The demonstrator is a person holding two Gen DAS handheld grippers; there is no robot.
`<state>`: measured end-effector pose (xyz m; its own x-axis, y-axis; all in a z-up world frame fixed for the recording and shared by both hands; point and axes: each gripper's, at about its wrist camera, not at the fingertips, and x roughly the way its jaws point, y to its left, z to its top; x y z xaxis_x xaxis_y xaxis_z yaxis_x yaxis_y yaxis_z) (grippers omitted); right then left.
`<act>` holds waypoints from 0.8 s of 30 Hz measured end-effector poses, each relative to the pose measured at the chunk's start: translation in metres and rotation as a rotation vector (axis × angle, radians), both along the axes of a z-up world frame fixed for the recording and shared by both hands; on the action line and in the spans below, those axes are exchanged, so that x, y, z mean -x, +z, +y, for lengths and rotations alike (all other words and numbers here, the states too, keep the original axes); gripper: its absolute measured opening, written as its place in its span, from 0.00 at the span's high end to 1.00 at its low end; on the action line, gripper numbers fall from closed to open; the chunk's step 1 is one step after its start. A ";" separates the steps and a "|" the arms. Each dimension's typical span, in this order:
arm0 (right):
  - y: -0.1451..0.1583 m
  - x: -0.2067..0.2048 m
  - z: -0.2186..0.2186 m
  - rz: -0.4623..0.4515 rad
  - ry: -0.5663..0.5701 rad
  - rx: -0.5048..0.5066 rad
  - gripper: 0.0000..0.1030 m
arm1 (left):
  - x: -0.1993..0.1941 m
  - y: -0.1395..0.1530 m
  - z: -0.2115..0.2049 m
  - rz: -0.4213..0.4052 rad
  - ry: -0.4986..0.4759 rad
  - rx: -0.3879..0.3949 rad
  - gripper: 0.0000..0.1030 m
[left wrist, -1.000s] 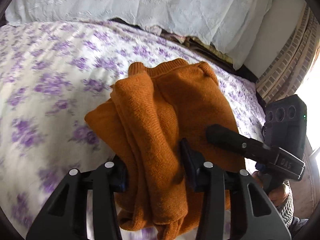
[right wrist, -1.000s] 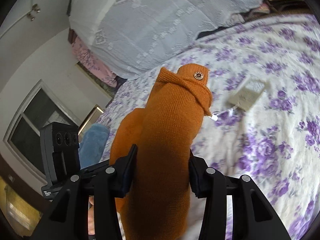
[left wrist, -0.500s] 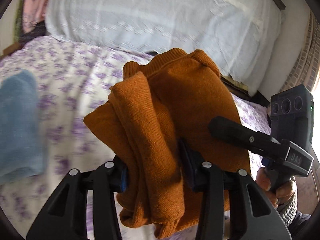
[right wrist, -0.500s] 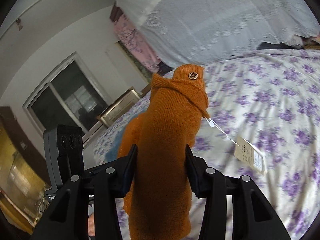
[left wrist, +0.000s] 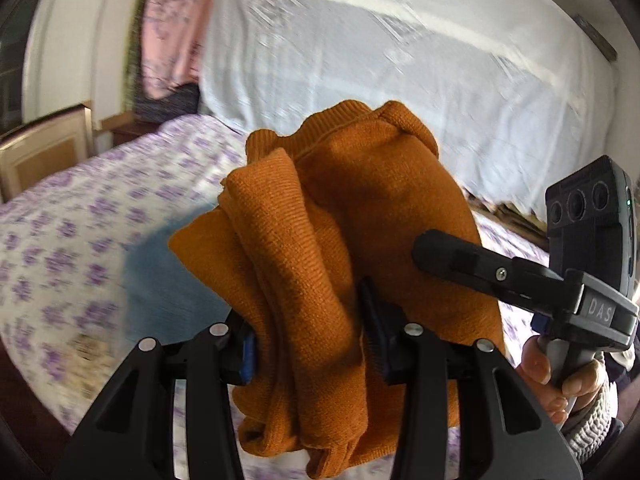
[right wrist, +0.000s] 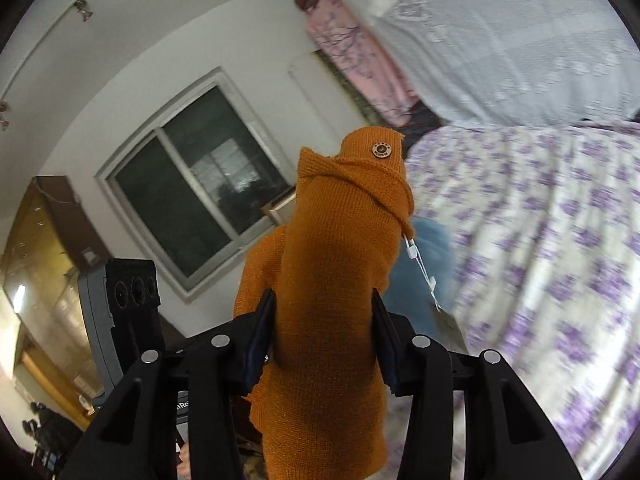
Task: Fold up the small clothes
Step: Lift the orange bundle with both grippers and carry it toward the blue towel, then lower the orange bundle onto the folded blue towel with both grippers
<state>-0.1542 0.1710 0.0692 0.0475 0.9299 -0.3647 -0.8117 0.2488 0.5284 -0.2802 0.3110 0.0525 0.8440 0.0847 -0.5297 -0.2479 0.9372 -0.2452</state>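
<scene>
A folded orange knit sweater (left wrist: 352, 216) hangs in the air above the bed, carried between both grippers. My left gripper (left wrist: 308, 332) is shut on a thick bunch of its folds. One of my right gripper's fingers (left wrist: 460, 258) lies across the sweater's right side, and a person's hand (left wrist: 560, 376) holds that tool. In the right wrist view my right gripper (right wrist: 323, 320) is shut on the sweater (right wrist: 336, 264). A round button (right wrist: 381, 149) sits at the sweater's top, and a paper tag (right wrist: 448, 326) dangles on a string.
The bed's purple-flowered sheet (left wrist: 60, 240) (right wrist: 552, 248) lies below, with a blue garment (left wrist: 160, 276) (right wrist: 434, 240) on it under the sweater. A white lace cover (left wrist: 400, 80) rises at the bed's far side beside pink cloth (left wrist: 176, 28). A dark window (right wrist: 200, 176) and wooden furniture (left wrist: 40, 152) stand beyond.
Both grippers have risen and swung left with the sweater, which has lifted off the sheet. The tag has come off the bed and dangles. The blue garment and the window came into view.
</scene>
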 end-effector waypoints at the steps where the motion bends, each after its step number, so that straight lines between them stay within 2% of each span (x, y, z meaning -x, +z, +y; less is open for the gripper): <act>1: 0.003 0.001 0.009 -0.001 0.011 -0.007 0.55 | 0.004 0.004 0.007 -0.008 0.020 -0.009 0.60; 6: 0.012 0.000 0.058 -0.022 0.070 -0.049 0.57 | 0.015 0.022 0.043 -0.043 0.117 -0.061 0.60; 9: 0.000 -0.012 0.080 -0.014 0.073 -0.041 0.59 | 0.003 0.012 0.071 -0.022 0.145 -0.031 0.60; 12: -0.028 -0.032 0.101 0.016 0.036 0.008 0.60 | -0.018 -0.011 0.102 0.029 0.169 0.012 0.59; 14: -0.056 -0.049 0.110 0.046 -0.008 0.067 0.60 | -0.034 -0.039 0.120 0.082 0.186 0.050 0.58; 16: -0.093 -0.065 0.116 0.079 -0.052 0.169 0.60 | -0.048 -0.069 0.135 0.155 0.218 0.081 0.58; 17: -0.105 -0.068 0.118 0.088 -0.068 0.201 0.59 | -0.052 -0.082 0.136 0.194 0.253 0.066 0.57; 18: -0.123 -0.075 0.116 0.113 -0.070 0.205 0.57 | -0.057 -0.092 0.138 0.225 0.273 0.047 0.53; 20: -0.136 -0.084 0.110 0.159 -0.063 0.168 0.54 | -0.058 -0.107 0.137 0.233 0.307 0.015 0.33; 21: -0.138 -0.085 0.110 0.167 -0.056 0.162 0.53 | -0.057 -0.109 0.134 0.234 0.335 -0.016 0.28; 24: -0.134 -0.080 0.113 0.127 -0.042 0.178 0.51 | -0.059 -0.107 0.125 0.254 0.374 -0.107 0.26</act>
<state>-0.0742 0.2838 -0.0646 0.0285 0.8487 -0.5282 -0.7285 0.3794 0.5704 -0.2209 0.4361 -0.0547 0.5899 0.4239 -0.6872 -0.6131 0.7890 -0.0397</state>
